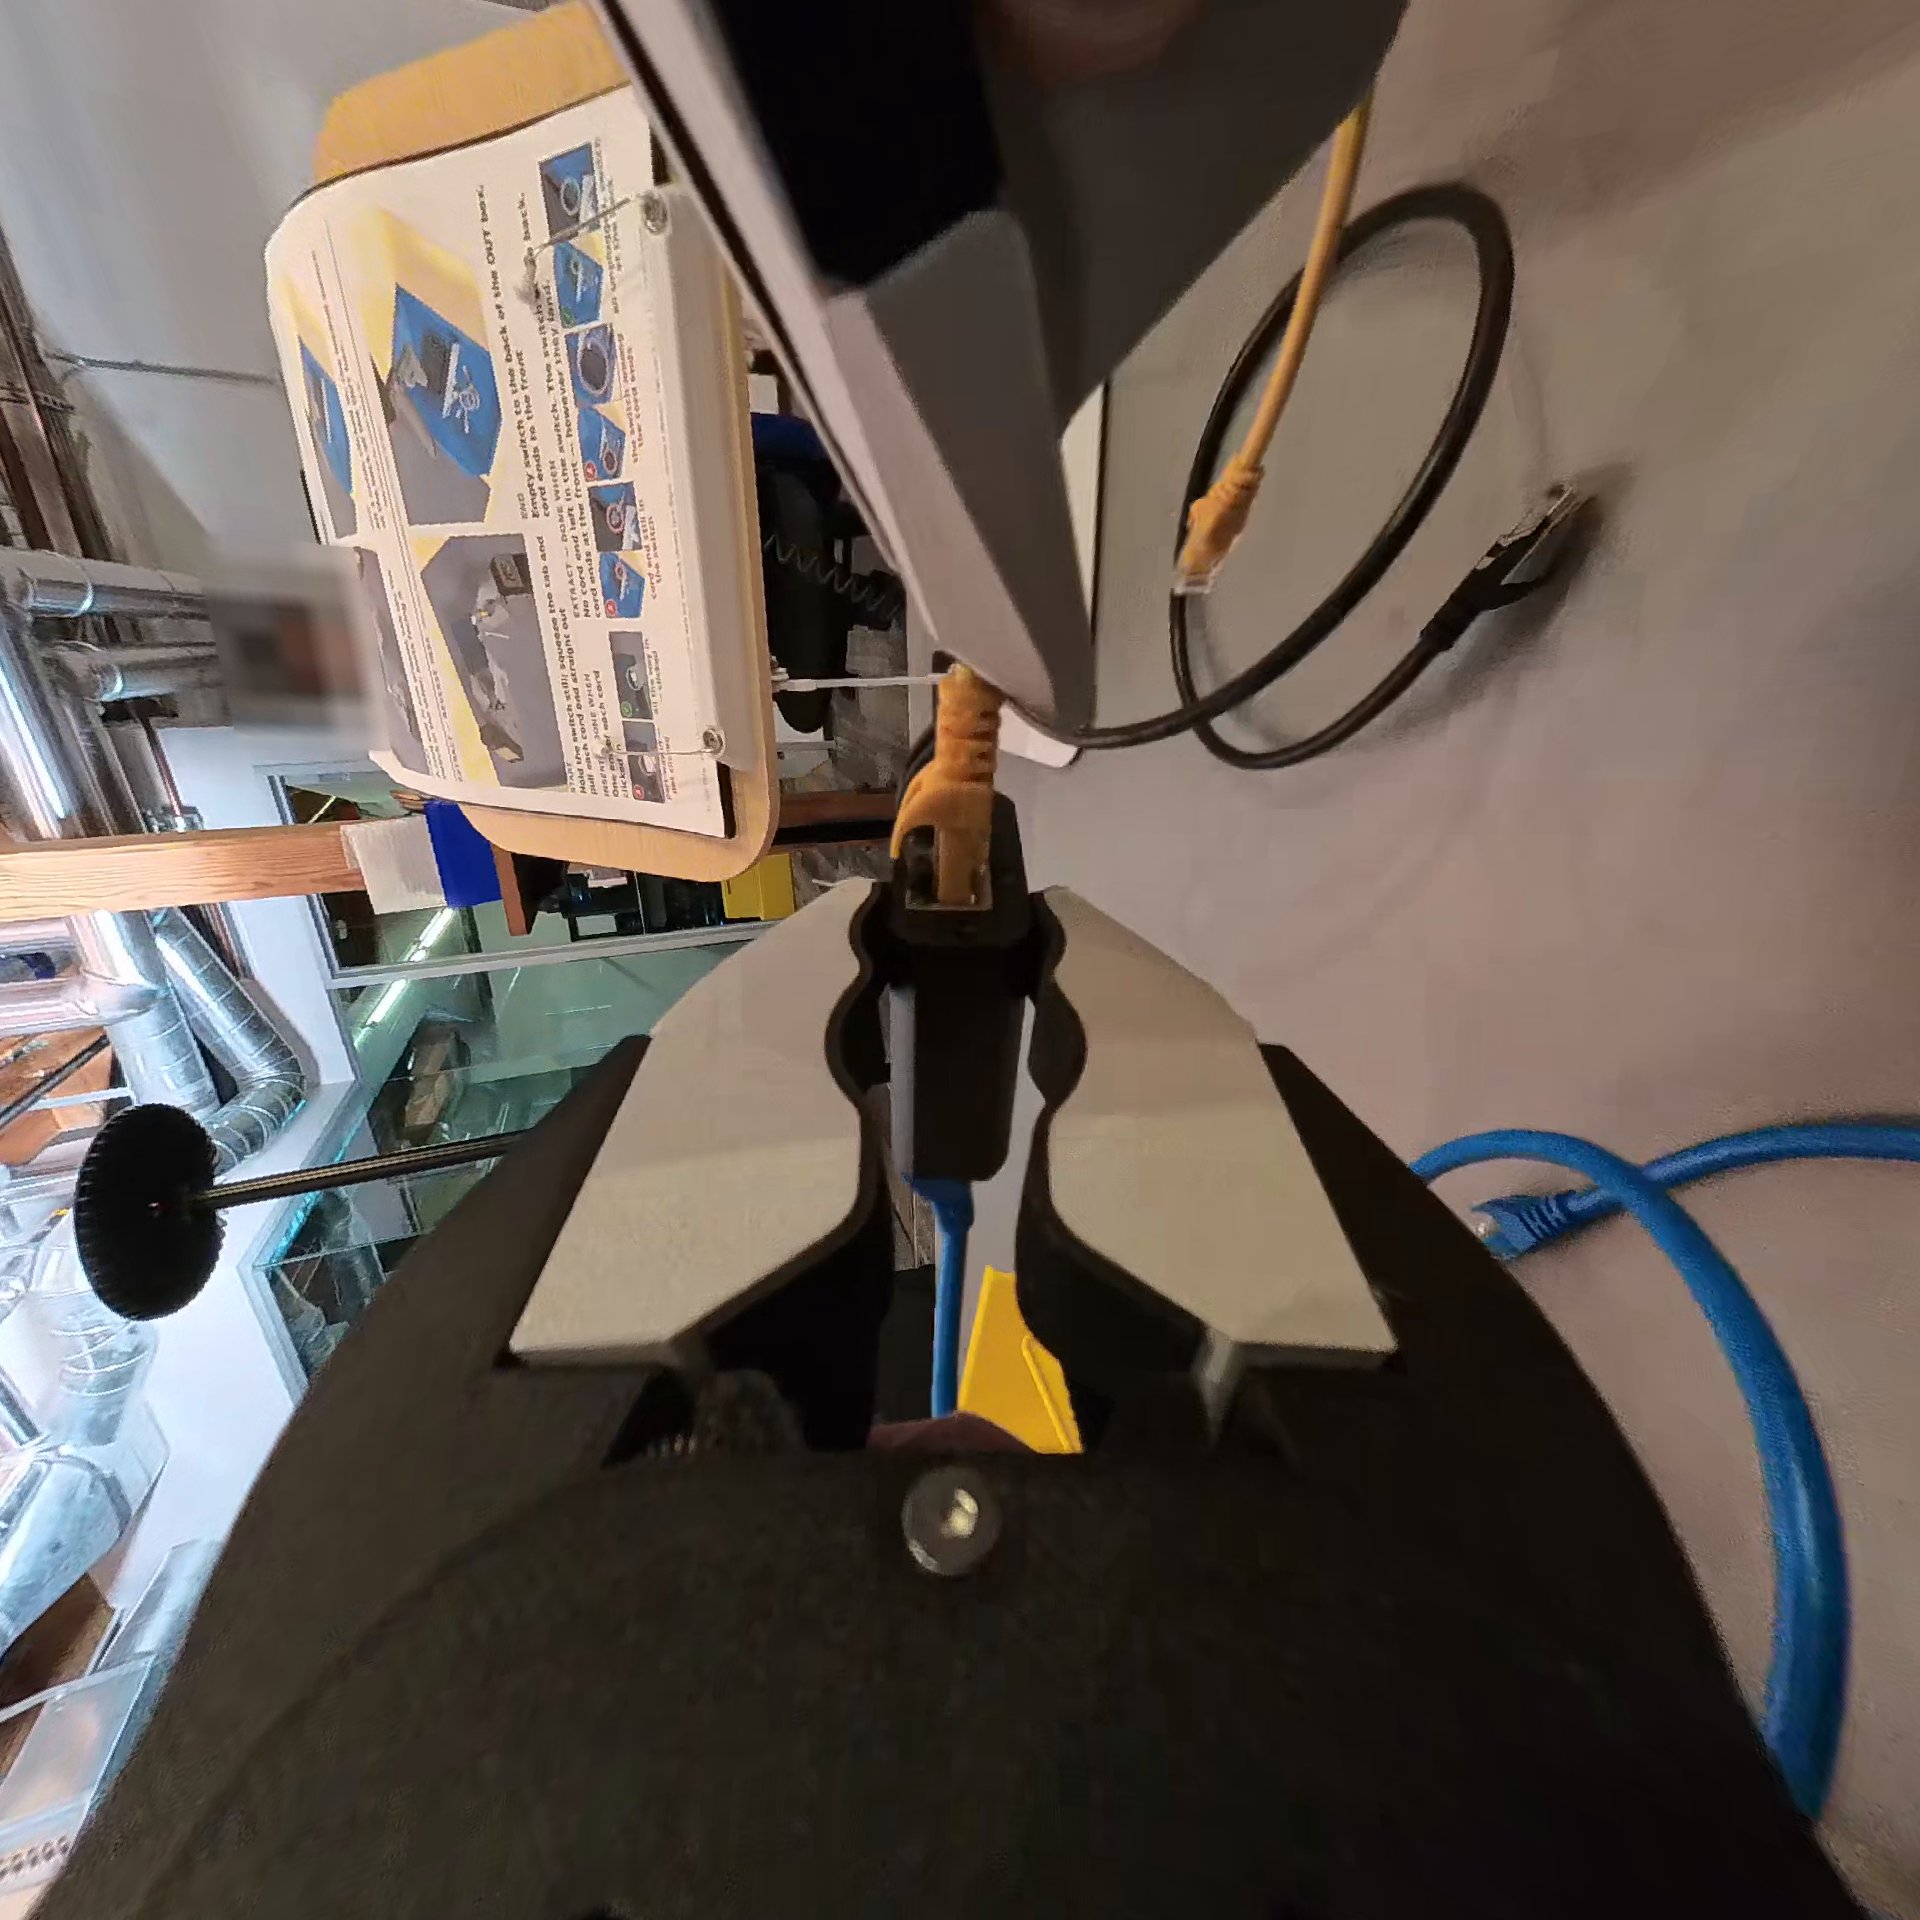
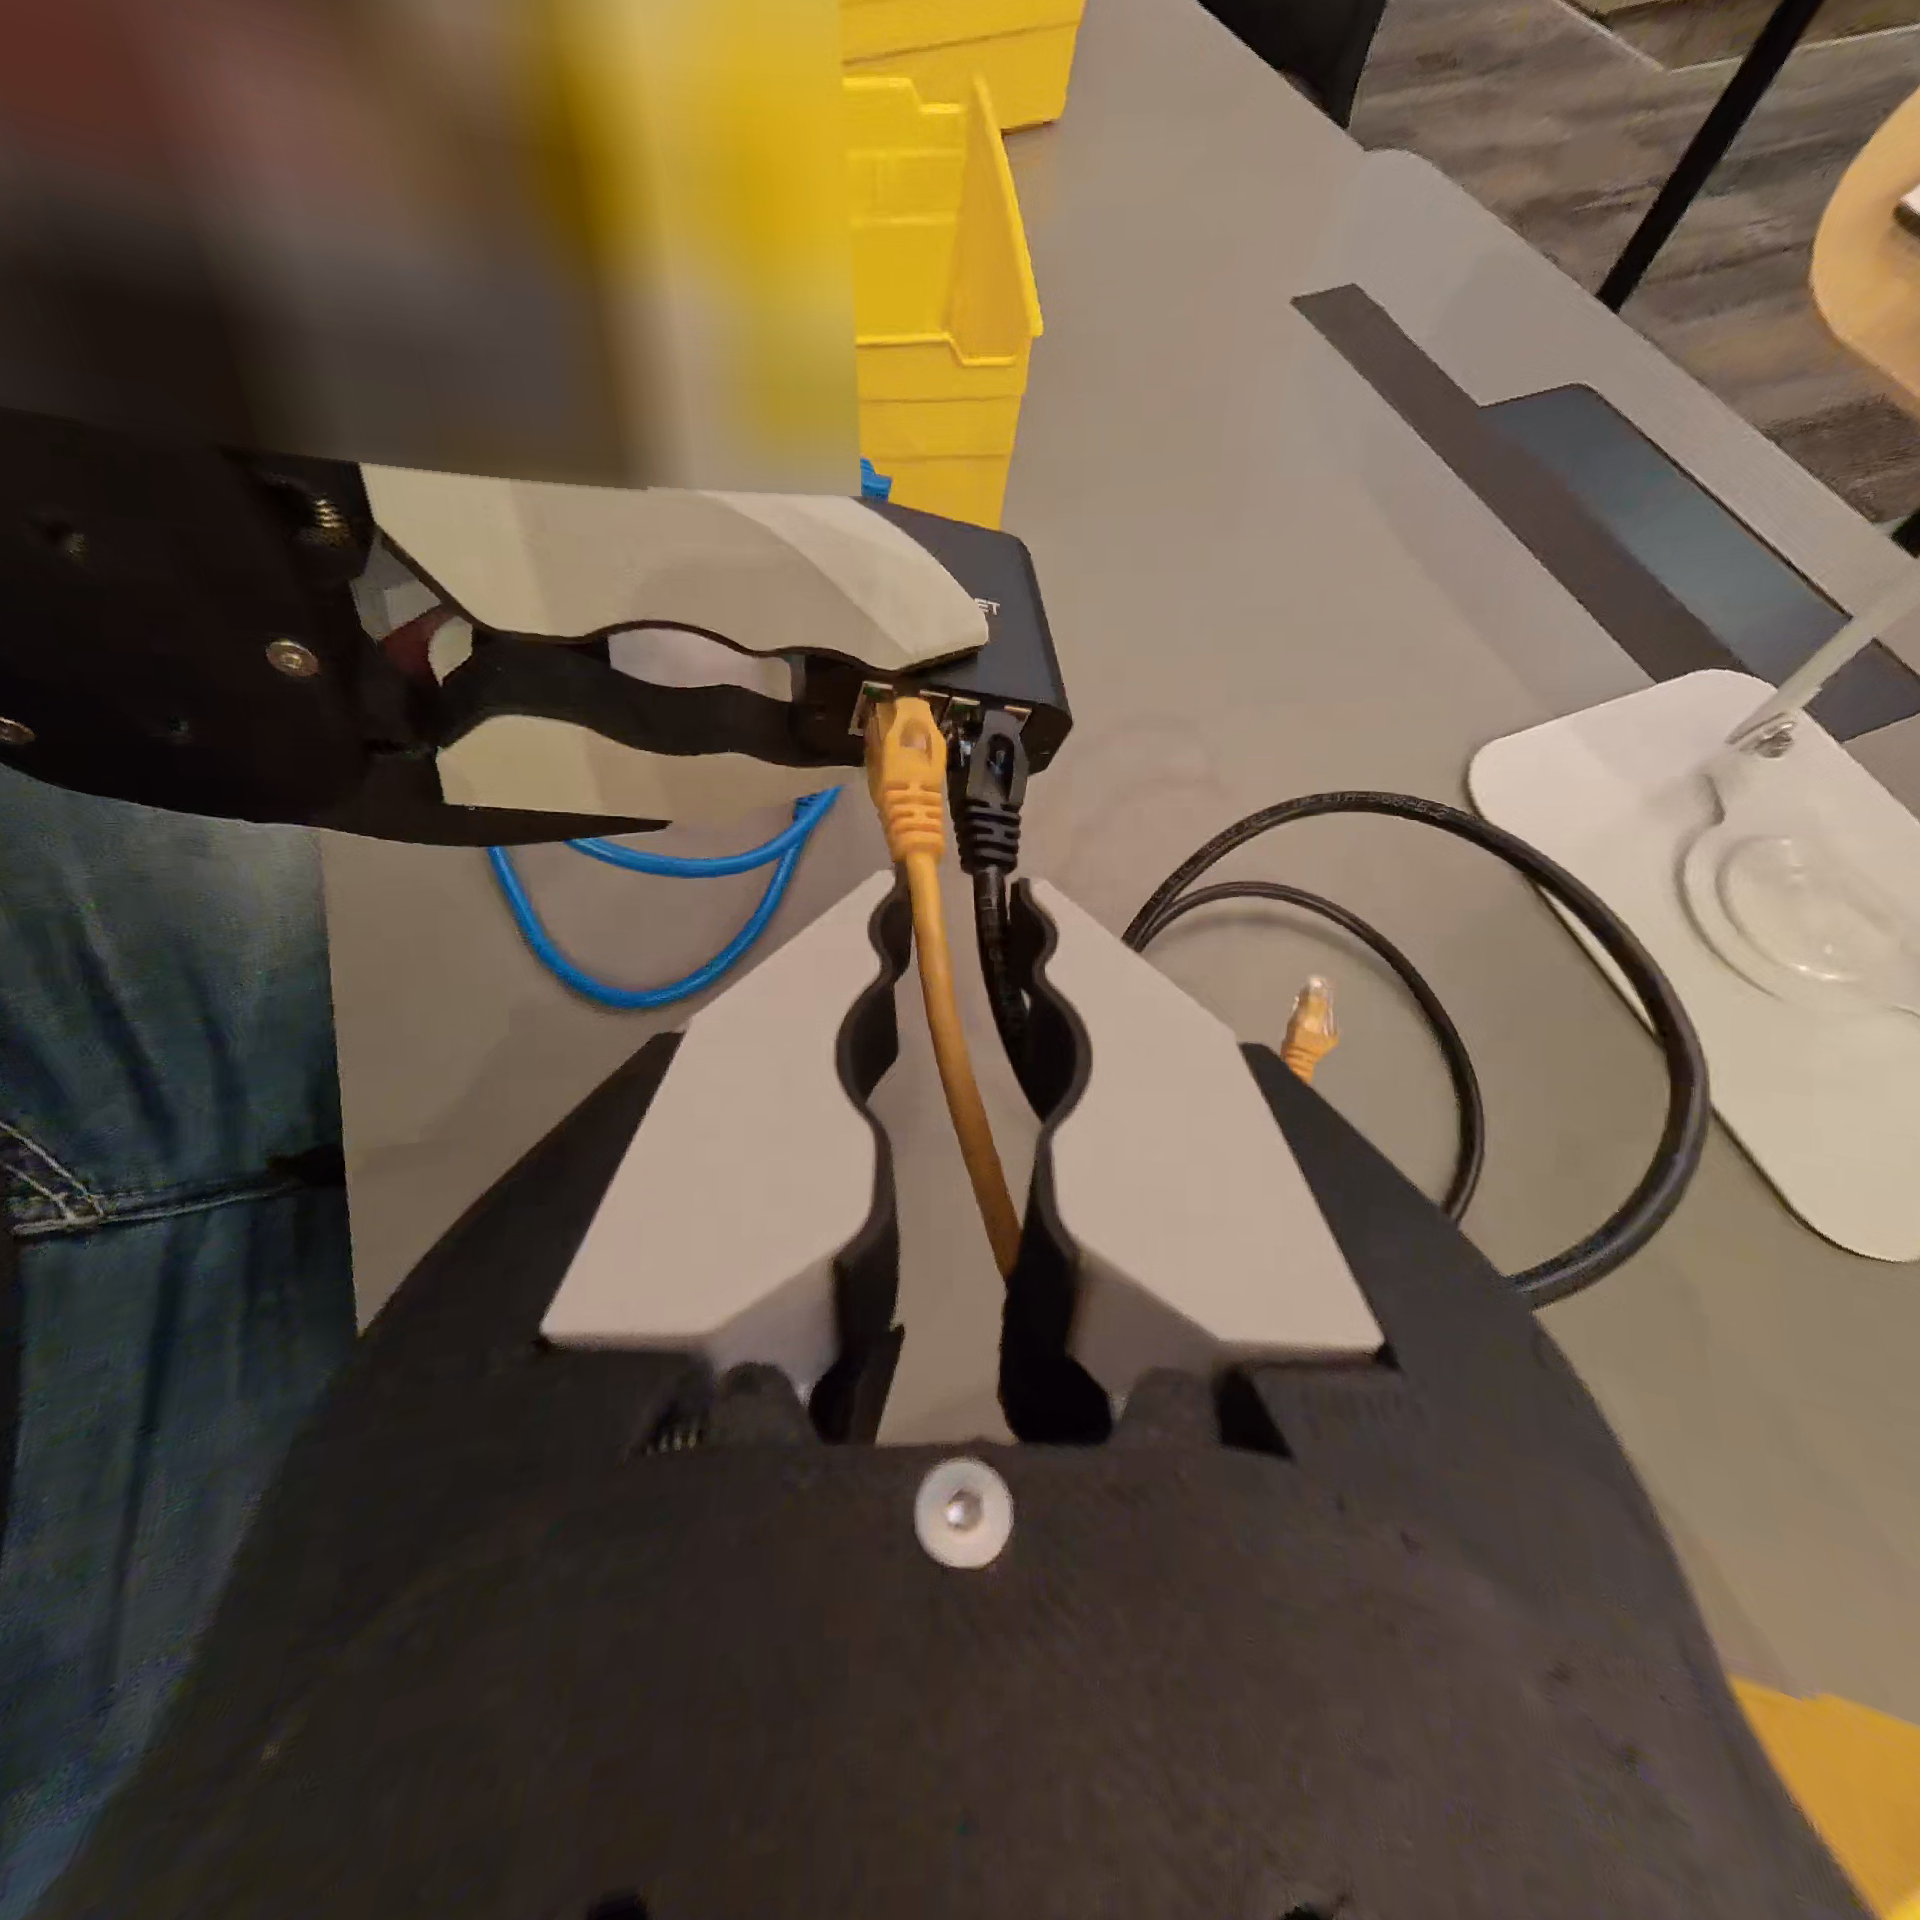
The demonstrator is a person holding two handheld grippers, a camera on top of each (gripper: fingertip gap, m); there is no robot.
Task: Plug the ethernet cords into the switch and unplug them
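On a grey table (image 2: pixel 1195 540), w/ two hand-held grippers at work, L to R in the right wrist view: a person's denim-clad leg at the edge; the left gripper (image 2: pixel 831 717) reaching in from the left, its grey-and-black fingers pinching the small black switch (image 2: pixel 1023 623) and holding it off the tabletop. Below it a blue cord (image 2: pixel 665 935) lies looped on the table. Two plugs sit in the switch's front ports: a yellow cord (image 2: pixel 914 790) and, just right of it, a black cord (image 2: pixel 992 790). Both hang down between the fingers of the right gripper (image 2: pixel 956 925), whose jaws stand spread; the black cord touches the right finger's inner pad, the yellow runs thru the gap. Farther right the black cord coils on the table, the yellow cord's free plug (image 2: pixel 1311 1013) beside it, then a white lamp base (image 2: pixel 1621 935). Yellow bins (image 2: pixel 935 260) stand behind the switch.

Left wrist view: switch (image 1: pixel 951 1029) clamped edge-on between the fingers, yellow plug (image 1: pixel 951 810) at its far end; an instruction sheet (image 1: pixel 499 468) on a wooden board at left.
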